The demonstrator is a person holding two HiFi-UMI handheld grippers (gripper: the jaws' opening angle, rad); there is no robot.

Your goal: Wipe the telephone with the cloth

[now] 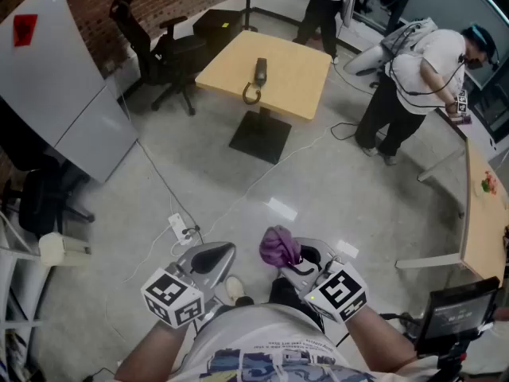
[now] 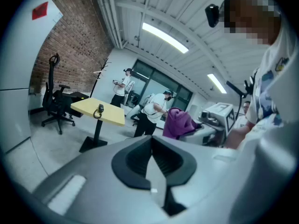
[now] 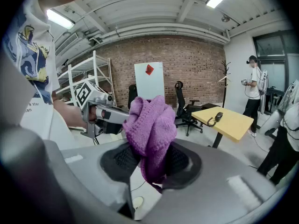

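Right gripper [image 1: 296, 263] clamped on cloth [image 1: 278, 246]; left gripper [image 1: 208, 259] closed, empty. Phone [image 1: 259, 72] at 12 o'clock, well apart. Risk: bunched cloth could slip loose en route.

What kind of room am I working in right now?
Probably an open office or lab workspace: a yellow table with the telephone on it, a black office chair beside it, and a bare brick wall.

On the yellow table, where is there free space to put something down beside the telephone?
The table is bare on both sides of the telephone: one patch toward the right edge, one toward the office chair. Only the middle, with its coiled cord, is taken.
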